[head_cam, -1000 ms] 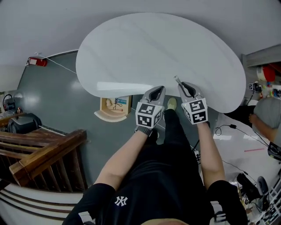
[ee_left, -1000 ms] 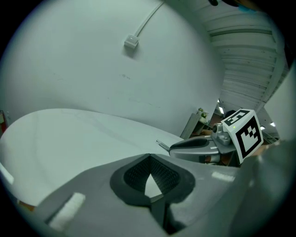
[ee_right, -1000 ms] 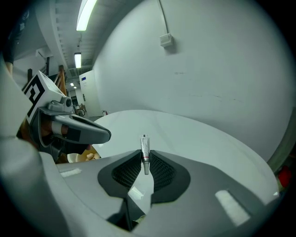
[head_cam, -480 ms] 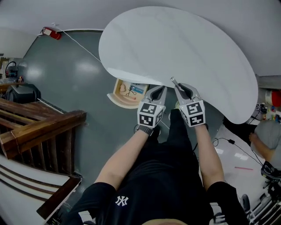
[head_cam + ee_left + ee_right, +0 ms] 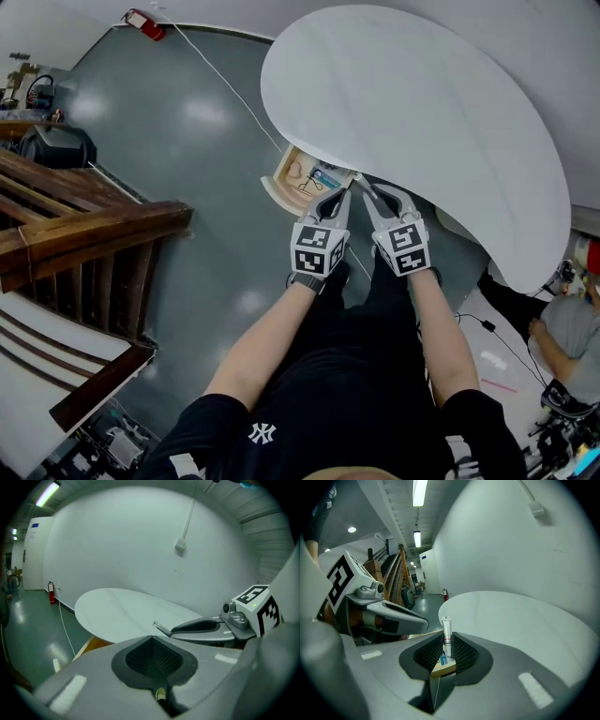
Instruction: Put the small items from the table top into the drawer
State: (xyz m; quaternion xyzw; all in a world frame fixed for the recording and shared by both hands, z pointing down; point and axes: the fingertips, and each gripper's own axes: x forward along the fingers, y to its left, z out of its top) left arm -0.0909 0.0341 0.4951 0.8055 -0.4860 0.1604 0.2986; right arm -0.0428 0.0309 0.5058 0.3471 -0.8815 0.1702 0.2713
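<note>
The white oval table top (image 5: 422, 112) fills the upper right of the head view. Under its near edge a wooden drawer (image 5: 276, 194) stands pulled out, with small items lying inside. My right gripper (image 5: 371, 194) is shut on a small white tube (image 5: 447, 632) with a red band, which sticks out forward from the pads. It hovers at the drawer's right end, and a corner of the drawer (image 5: 443, 667) shows below its jaws. My left gripper (image 5: 335, 197) hangs right beside it, shut, with nothing between its pads (image 5: 140, 656). In the left gripper view the right gripper (image 5: 201, 627) shows with the tube's tip.
A wooden stair railing (image 5: 84, 234) stands to the left across grey floor. A red fire extinguisher (image 5: 145, 19) and a thin cable lie at the far wall. A black bag (image 5: 56, 145) sits at upper left. A seated person (image 5: 562, 328) is at the right edge.
Both grippers have travelled along the table's near edge towards the drawer, which was off to their left and is now just ahead. The tube has stayed in the right gripper.
</note>
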